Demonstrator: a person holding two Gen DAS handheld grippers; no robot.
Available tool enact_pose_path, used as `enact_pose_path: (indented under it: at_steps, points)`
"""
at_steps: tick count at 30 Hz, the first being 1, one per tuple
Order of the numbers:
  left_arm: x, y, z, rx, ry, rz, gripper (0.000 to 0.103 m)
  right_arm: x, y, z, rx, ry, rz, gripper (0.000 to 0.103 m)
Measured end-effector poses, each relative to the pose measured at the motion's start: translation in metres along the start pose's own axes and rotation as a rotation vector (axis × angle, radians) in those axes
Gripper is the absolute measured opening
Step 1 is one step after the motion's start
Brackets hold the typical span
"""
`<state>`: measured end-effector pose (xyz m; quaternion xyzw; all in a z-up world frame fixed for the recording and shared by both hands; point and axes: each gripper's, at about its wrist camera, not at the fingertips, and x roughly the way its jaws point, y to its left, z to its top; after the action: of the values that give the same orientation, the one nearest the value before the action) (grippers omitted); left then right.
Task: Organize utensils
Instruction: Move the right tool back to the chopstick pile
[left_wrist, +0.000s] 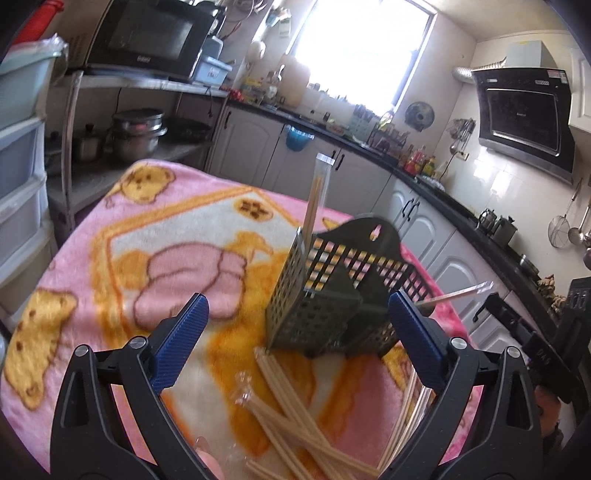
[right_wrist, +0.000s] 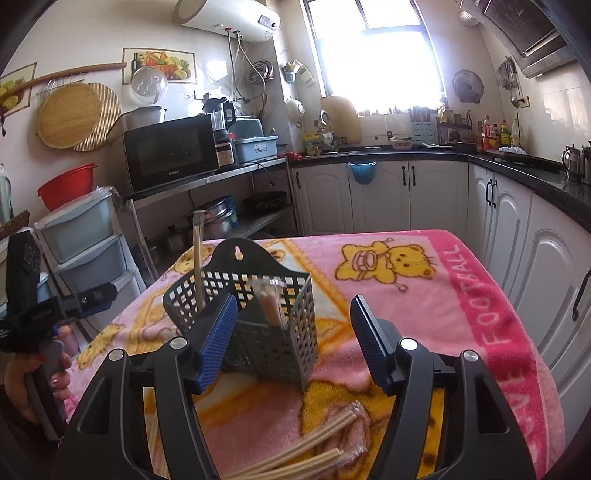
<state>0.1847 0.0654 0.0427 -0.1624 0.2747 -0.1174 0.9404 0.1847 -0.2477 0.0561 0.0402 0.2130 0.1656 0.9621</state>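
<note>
Now both my claws hang over a table draped in a pink bear blanket (right_wrist: 424, 295). My left claw (left_wrist: 297, 339) gapes wide and empty above loose wrapped chopsticks (left_wrist: 291, 417) lying near me. My right claw (right_wrist: 293, 339) stands apart, empty, framing the black slotted utensil basket (right_wrist: 258, 306), which already holds two wrapped pairs upright. I judge the left should drop over one pair's middle, pinch across it, and lift it clear of the rest.
</note>
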Motion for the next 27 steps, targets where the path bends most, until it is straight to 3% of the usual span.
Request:
enact_pose_path:
  at_steps: [14,27]
  points:
    - [0.029,0.025,-0.047,-0.055,0.169,0.043,0.090,0.014,-0.018,-0.057,0.047,0.201,-0.017,0.064]
    - [0.041,0.035,-0.072,-0.111,0.266,0.018,0.090,0.035,-0.025,-0.076,0.082,0.297,-0.012,0.064]
